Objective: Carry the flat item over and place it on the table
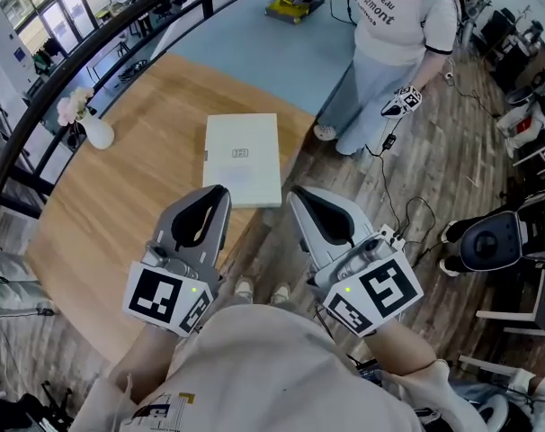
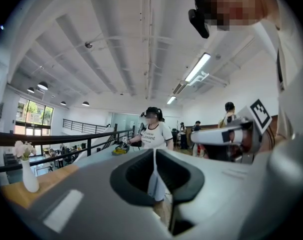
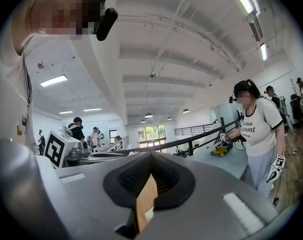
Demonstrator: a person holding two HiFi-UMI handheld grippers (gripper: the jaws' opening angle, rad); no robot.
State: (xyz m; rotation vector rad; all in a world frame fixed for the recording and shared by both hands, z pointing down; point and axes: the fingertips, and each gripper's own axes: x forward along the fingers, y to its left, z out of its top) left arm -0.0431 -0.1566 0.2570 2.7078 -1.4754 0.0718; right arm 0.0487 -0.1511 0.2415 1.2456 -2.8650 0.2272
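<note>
Curved light wooden table (image 1: pixel 120 196) beside black railing (image 2: pixel 51 137), bearing flat white rectangular box (image 1: pixel 243 158) and white vase (image 1: pixel 99 134) of pink flowers (image 1: pixel 75 106). Left gripper (image 1: pixel 217 194) and right gripper (image 1: pixel 298 198) closed tight, empty.

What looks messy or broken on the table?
Nothing looks spilled or broken. The white flat box lies flat on the wooden table, though its near corner sits right by the table's edge and may stick out slightly. The flower vase stands upright.
</note>
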